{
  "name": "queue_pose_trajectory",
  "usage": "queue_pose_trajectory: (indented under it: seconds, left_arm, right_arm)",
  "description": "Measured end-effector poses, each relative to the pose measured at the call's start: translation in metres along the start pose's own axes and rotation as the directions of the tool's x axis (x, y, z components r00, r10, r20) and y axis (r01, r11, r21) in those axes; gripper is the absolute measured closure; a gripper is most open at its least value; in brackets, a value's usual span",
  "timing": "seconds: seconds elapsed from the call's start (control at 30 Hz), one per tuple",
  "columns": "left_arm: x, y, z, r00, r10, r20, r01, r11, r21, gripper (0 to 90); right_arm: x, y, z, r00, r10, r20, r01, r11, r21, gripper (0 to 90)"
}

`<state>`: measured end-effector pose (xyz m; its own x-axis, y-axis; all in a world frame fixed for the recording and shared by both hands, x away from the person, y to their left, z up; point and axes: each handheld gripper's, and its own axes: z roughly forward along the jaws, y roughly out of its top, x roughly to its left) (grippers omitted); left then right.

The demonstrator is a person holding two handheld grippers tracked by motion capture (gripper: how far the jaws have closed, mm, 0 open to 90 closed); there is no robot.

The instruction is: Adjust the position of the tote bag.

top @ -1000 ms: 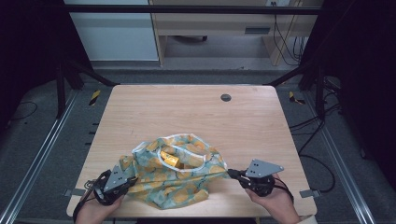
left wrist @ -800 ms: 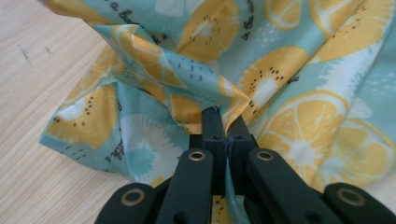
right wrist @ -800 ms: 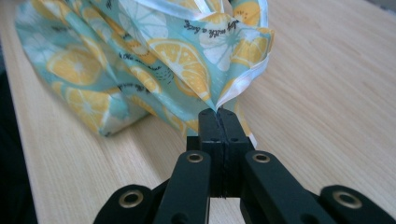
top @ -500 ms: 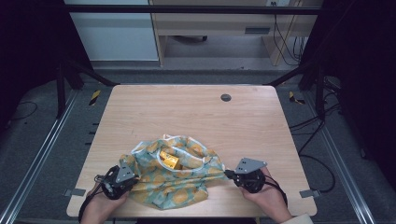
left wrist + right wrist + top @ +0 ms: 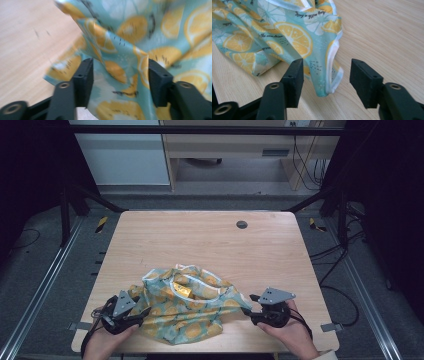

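At the worktop's (image 5: 280, 245) near edge I see the left gripper (image 5: 142, 311) and right gripper (image 5: 246, 304) flanking the lemon-print cloth (image 5: 192, 307). Both sets of jaws have just been opening and now stand apart, pads clear, with folds of cloth between them. The cloth lies crumpled at the centre of the near edge. Farther off, a round grommet (image 5: 242, 224) sits near the far edge.

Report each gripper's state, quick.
Left gripper: open, jaws just opening, lemon-print cloth loose between them.
Right gripper: open, just opening, cloth corner between.
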<state>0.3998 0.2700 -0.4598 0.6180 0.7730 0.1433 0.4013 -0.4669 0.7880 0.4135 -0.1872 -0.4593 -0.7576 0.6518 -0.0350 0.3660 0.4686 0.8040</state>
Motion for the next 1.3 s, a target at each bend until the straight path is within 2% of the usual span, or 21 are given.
queue_pose_trajectory:
  seconds: [0.1,0.23,0.33,0.4,0.47,0.5,0.6,0.67,0.73,0.83,0.9,0.93,0.97,1.0,1.07,1.17,1.23,1.3]
  left_arm:
    - [0.004,0.006,-0.008,0.9992,-0.040,0.008,0.041,0.9969,-0.067,36.0]
    - [0.010,0.029,-0.013,0.9983,-0.054,0.020,0.056,0.9943,-0.091,36.0]
    - [0.014,0.055,-0.011,0.9996,-0.023,0.017,0.025,0.9970,-0.074,36.5]
    - [0.015,0.077,-0.005,0.9990,0.004,0.045,-0.002,0.9992,-0.040,35.9]
    - [0.015,0.092,0.000,0.9993,0.020,0.031,-0.020,0.9994,-0.027,36.3]
    - [0.015,0.101,0.005,0.9992,0.022,0.035,-0.022,0.9997,-0.005,36.8]
    - [0.013,0.122,0.022,0.9953,0.016,0.095,-0.022,0.9983,0.055,36.8]
    - [0.010,0.132,0.035,0.9941,0.040,0.101,-0.052,0.9915,0.119,36.7]
    - [0.009,0.139,0.049,0.9926,0.057,0.107,-0.076,0.9804,0.182,36.4]
    - [0.008,0.145,0.065,0.9918,0.054,0.116,-0.080,0.9685,0.236,40.7]
    - [0.006,0.148,0.075,0.9877,0.066,0.142,-0.104,0.9545,0.279,42.8]
    - [0.005,0.149,0.078,0.9867,0.075,0.144,-0.115,0.9497,0.292,48.2]
    - [0.004,0.150,0.081,0.9845,0.090,0.150,-0.134,0.9405,0.312,50.8]
    - [0.003,0.150,0.084,0.9836,0.098,0.151,-0.142,0.9387,0.314,53.9]
    - [0.001,0.151,0.086,0.9826,0.120,0.142,-0.159,0.9396,0.303,68.2]
    - [-0.001,0.150,0.084,0.9820,0.119,0.146,-0.157,0.9461,0.283,84.5]
    - [-0.003,0.149,0.079,0.9878,0.121,0.098,-0.142,0.9584,0.247,89.4]
    - [-0.006,0.149,0.069,0.9895,0.120,0.081,-0.133,0.9739,0.184,90.0]
  right_arm:
    - [-0.001,0.000,0.000,0.9999,0.013,0.006,-0.013,1.000,-0.004,40.5]
    - [-0.001,0.002,-0.002,0.9997,0.017,0.015,-0.017,1.000,-0.016,37.5]
    - [0.000,0.004,-0.005,0.9995,0.018,0.024,-0.017,0.999,-0.033,33.6]
    - [-0.001,0.005,-0.007,0.9992,0.028,0.030,-0.026,0.999,-0.045,29.4]
    - [-0.002,0.005,-0.008,0.9988,0.032,0.038,-0.029,0.998,-0.059,26.6]
    - [-0.003,0.005,-0.009,0.9984,0.035,0.044,-0.032,0.997,-0.065,24.7]
    - [-0.007,0.005,-0.011,0.9969,0.062,0.049,-0.059,0.996,-0.066,19.9]
    - [-0.008,0.004,-0.011,0.9962,0.067,0.055,-0.064,0.996,-0.063,18.6]
    - [-0.010,0.004,-0.011,0.9959,0.070,0.057,-0.067,0.996,-0.055,18.0]
    - [-0.011,0.003,-0.010,0.9959,0.069,0.059,-0.066,0.996,-0.053,18.0]
    - [-0.011,0.003,-0.010,0.9959,0.068,0.060,-0.065,0.997,-0.052,18.1]
    - [-0.011,0.003,-0.010,0.9959,0.066,0.061,-0.063,0.997,-0.051,18.1]
    - [-0.012,0.003,-0.010,0.9960,0.065,0.062,-0.062,0.997,-0.051,18.2]
    - [-0.012,0.003,-0.010,0.9959,0.065,0.062,-0.062,0.997,-0.050,18.3]
    - [-0.013,0.004,-0.009,0.9950,0.079,0.061,-0.075,0.996,-0.056,18.5]
    - [-0.013,0.006,-0.007,0.9949,0.077,0.065,-0.073,0.996,-0.059,18.6]
    - [-0.012,0.009,-0.006,0.9948,0.072,0.071,-0.068,0.996,-0.061,18.7]
    - [-0.010,0.011,-0.007,0.9954,0.059,0.076,-0.054,0.997,-0.063,18.7]
